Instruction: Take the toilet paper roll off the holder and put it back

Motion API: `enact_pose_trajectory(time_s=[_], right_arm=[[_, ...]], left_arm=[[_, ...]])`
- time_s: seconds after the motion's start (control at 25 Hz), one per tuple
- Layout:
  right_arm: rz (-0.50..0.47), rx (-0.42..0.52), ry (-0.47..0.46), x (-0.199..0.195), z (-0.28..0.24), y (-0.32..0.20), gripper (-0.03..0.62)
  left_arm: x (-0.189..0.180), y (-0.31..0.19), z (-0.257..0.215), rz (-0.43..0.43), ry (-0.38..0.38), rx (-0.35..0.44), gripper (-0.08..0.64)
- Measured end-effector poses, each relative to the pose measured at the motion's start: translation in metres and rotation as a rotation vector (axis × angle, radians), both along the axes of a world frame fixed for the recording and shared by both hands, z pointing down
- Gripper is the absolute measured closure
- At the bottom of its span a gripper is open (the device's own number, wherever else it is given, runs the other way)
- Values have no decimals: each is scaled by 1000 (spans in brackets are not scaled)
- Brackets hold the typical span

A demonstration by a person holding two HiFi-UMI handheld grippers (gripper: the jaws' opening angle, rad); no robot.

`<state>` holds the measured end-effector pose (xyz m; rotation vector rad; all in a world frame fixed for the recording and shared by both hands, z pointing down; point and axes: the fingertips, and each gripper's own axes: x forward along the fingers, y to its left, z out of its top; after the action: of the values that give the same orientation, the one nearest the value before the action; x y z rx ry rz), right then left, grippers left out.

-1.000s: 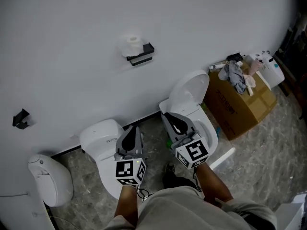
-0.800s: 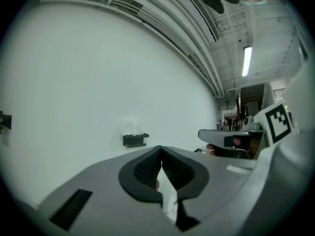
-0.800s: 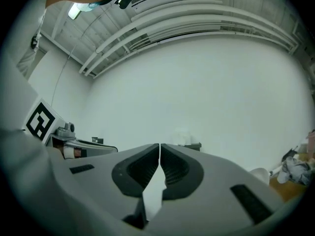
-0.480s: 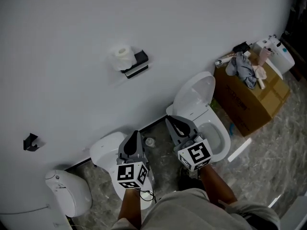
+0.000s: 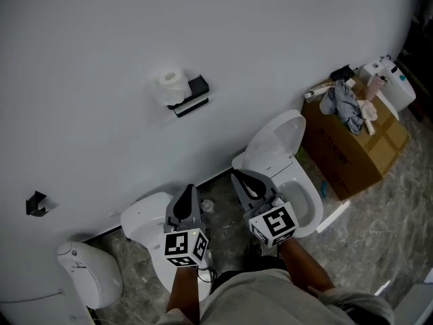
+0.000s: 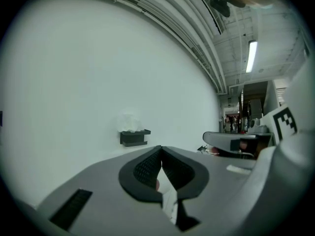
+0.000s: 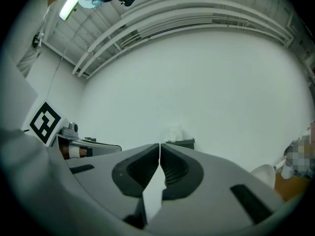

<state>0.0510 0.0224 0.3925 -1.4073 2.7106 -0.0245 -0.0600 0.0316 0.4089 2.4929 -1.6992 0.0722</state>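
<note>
On the left, the left forearm (image 5: pixel 183 286) reaches forward from the person's body, carrying the left gripper (image 5: pixel 189 189) roughly level and pointed at the white wall (image 5: pixel 101 39). Its marker cube faces the head camera. In the left gripper view its jaws (image 6: pixel 160 148) meet at the tips with nothing between them. It hangs over a white toilet (image 5: pixel 142 215) standing against the wall.

The toilet paper roll (image 5: pixel 168 85) sits on top of a black holder (image 5: pixel 191 100) fixed to the wall, well apart from both grippers, ahead of them and higher up. In the left gripper view the roll (image 6: pixel 129 122) and holder (image 6: pixel 134 137) show above the jaw tips and to their left.

To the right, the right forearm (image 5: pixel 304 269) holds the right gripper (image 5: pixel 237 176) level beside the left one, angled the same way. Its jaws (image 7: pixel 160 145) are pressed together and empty. In its view the roll (image 7: pixel 173 132) and holder (image 7: pixel 181 143) lie just above the tips, slightly right. Below it stands a second toilet (image 5: pixel 284 161) with its lid raised, and a cardboard box (image 5: pixel 352 147) farther right.
</note>
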Motion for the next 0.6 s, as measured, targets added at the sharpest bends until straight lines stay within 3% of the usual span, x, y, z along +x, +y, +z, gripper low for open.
enact_pose_trajectory(time_s=[0.6], right_arm=[[-27, 25, 43, -31, -5, -60, 586]], left_arm=[[-36, -50, 0, -67, 16, 18, 549]])
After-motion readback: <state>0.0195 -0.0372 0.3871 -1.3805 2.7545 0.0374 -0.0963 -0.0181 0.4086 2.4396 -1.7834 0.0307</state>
